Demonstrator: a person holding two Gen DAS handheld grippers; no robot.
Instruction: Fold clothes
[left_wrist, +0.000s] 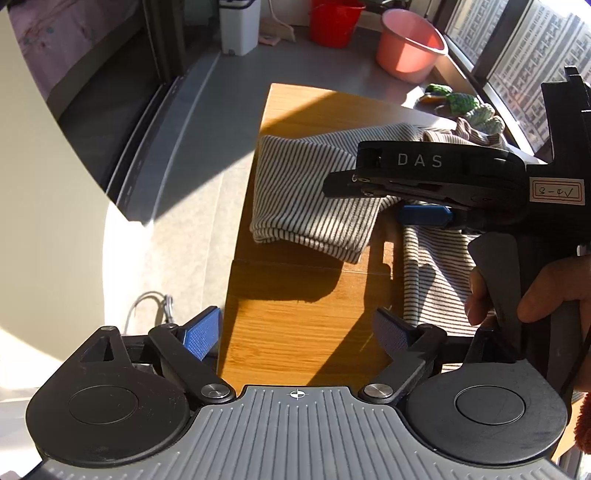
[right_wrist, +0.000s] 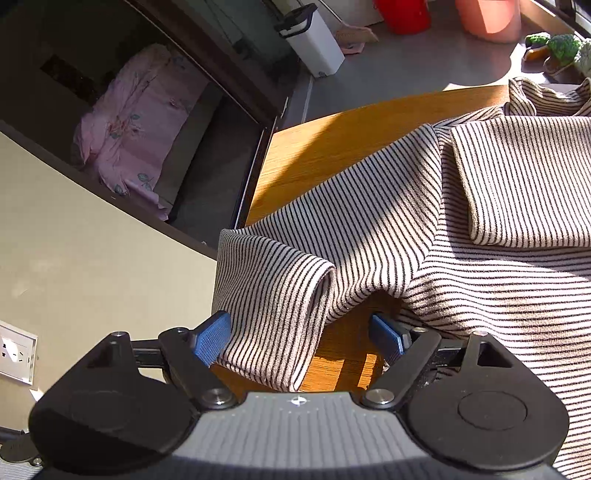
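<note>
The left gripper (left_wrist: 297, 332) is held level above the wooden table (left_wrist: 295, 314), its blue pads spread wide with only bare tabletop seen between them; nothing is gripped. The right gripper (right_wrist: 301, 332) is also seen fully spread, pointed across the table's left edge, with a sleeve of the striped garment (right_wrist: 406, 221) lying between its pads; the fabric is seen against the left pad (right_wrist: 212, 338), but no pinch is made.

Only in the left wrist view is the right gripper's body shown from the side, marked "DAS", with the person's right hand (left_wrist: 535, 291) wrapped round its handle, and one blue fingertip (left_wrist: 424, 216) is seen low over the cloth. A pink basin (left_wrist: 410, 44), a red bucket (left_wrist: 332, 22) and a white bin (left_wrist: 238, 26) are seen on the floor beyond. Only in the right wrist view is a folded-over sleeve shown lying flat on the garment's body, and pink bedding (right_wrist: 136, 125) is seen through a doorway.

The garment is spread over the far and right parts of the table, well ahead of the left gripper.
</note>
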